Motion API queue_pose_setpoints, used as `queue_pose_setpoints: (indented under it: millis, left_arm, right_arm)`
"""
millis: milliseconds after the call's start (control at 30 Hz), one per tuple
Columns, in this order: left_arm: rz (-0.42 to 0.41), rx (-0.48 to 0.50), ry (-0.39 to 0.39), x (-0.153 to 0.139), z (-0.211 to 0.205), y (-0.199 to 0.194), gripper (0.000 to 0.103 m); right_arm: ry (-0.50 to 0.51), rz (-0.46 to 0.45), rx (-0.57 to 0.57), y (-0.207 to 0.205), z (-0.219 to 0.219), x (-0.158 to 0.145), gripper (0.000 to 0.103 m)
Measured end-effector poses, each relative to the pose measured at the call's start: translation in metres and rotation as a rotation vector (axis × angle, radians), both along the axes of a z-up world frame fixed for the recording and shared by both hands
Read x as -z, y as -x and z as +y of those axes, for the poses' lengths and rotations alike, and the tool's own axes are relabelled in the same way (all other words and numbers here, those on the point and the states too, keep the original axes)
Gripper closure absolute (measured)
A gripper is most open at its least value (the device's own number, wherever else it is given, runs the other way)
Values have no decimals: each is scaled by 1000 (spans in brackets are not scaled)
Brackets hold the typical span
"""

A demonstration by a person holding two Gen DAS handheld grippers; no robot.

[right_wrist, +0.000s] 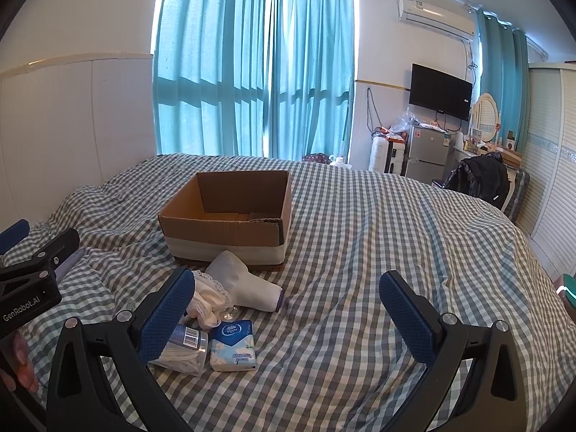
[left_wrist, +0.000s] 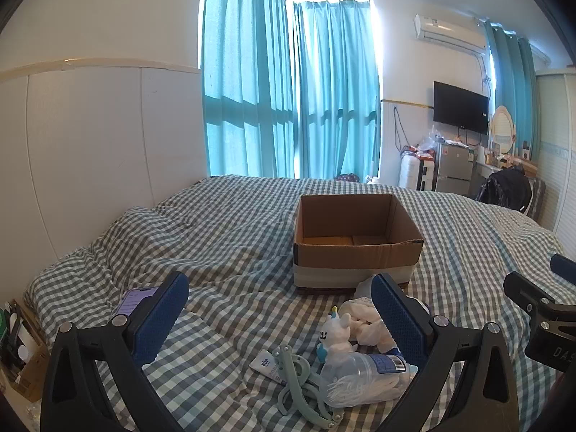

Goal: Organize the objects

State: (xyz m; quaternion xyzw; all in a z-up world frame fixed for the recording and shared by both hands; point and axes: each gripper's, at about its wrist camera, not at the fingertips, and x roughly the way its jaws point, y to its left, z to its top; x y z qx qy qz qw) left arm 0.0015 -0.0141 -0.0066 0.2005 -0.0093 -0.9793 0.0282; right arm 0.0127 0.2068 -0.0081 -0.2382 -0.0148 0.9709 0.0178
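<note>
Free room: bare gingham-covered bed (right_wrist: 360,223), right half of frame.
Box: open brown cardboard carton (right_wrist: 230,212), centre.
Left tongs (left_wrist: 277,320): spread.
Right tongs (right_wrist: 284,313): spread.

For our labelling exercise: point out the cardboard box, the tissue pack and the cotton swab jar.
cardboard box (right_wrist: 223,232), right wrist view, on its front wall.
tissue pack (right_wrist: 234,345), right wrist view, on its top face.
cotton swab jar (left_wrist: 363,378), left wrist view, on its clear side.
</note>
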Motion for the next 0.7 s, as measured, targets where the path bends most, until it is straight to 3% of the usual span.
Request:
queue_pose_setpoints:
  millis: [700]
  left_arm:
    - [-3, 4, 15, -3, 0, 0, 0]
  right_arm:
    - [-11, 15, -10, -3, -4, -3, 0]
